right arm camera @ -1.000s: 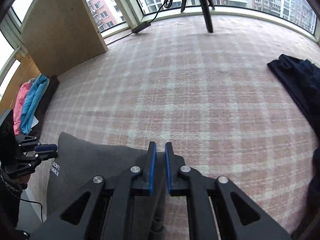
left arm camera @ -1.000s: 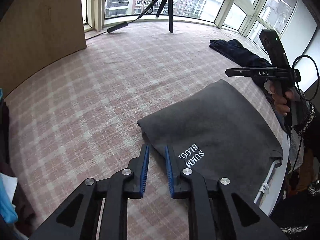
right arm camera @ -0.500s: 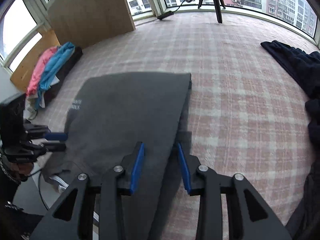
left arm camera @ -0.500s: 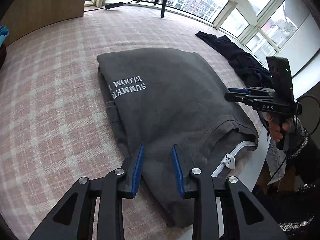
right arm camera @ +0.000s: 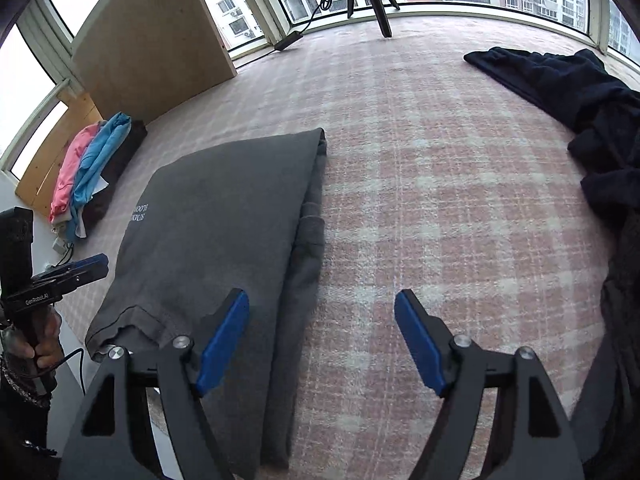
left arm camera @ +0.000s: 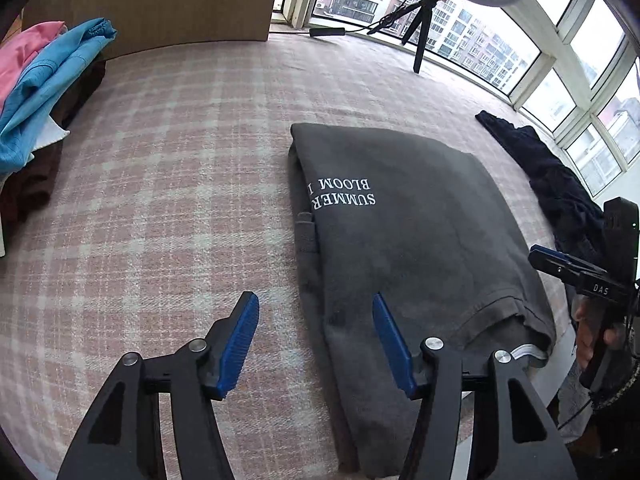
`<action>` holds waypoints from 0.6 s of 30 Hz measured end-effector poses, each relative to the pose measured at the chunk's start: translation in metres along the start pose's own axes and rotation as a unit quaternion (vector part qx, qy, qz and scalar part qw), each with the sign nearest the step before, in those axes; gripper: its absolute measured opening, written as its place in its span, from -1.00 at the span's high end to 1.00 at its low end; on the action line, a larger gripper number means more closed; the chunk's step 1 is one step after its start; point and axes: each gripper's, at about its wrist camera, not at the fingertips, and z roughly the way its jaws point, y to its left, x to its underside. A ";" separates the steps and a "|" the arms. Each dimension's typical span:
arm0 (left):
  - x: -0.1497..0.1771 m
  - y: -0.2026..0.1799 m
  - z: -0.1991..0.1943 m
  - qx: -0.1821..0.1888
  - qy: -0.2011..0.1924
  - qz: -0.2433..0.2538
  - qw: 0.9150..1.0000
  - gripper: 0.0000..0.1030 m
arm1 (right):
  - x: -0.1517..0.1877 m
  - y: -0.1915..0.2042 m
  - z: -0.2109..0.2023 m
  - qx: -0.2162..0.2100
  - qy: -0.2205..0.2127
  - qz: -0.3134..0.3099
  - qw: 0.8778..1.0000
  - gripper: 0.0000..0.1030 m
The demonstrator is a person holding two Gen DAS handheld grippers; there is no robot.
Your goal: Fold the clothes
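- Two grippers over one folded garment. Left gripper [left arm camera: 316, 340]: jaws opening, blue pads well apart and gripping nothing; the near left edge of the grey sweatshirt [left arm camera: 404, 240] lies under the gap, closer to the right-hand pad.
- Right gripper [right arm camera: 322, 344]: jaws opening, pads wide apart and clear of cloth; the sweatshirt's right folded edge runs below the left-hand pad, bare plaid cover [right arm camera: 420, 200] under the rest of the gap.
- Left wrist view: sweatshirt stretches from the pads toward 1 o'clock, folded flat, white "SUMMER BLOOM" print upside down; hem and a white drawcord at 3 o'clock, near the surface's edge.
- Same view: the right gripper sits at 3 o'clock past the hem, held in a hand [left arm camera: 592, 332].
- Further out: dark navy garment [left arm camera: 560, 184] at 2 o'clock; pink and blue clothes pile [left arm camera: 44, 84] at 10 o'clock; tripod [left arm camera: 420, 28] at 12 o'clock by the windows.
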 end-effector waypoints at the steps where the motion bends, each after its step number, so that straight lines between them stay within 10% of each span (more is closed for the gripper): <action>1: 0.002 -0.002 0.004 -0.002 0.005 0.002 1.000 -0.08 | 0.001 -0.001 0.001 0.000 -0.002 0.002 1.000 -0.45; 18: 0.011 -0.028 0.015 -0.048 0.016 0.040 0.998 0.15 | 0.006 0.034 0.013 0.086 0.003 -0.078 0.993 -0.44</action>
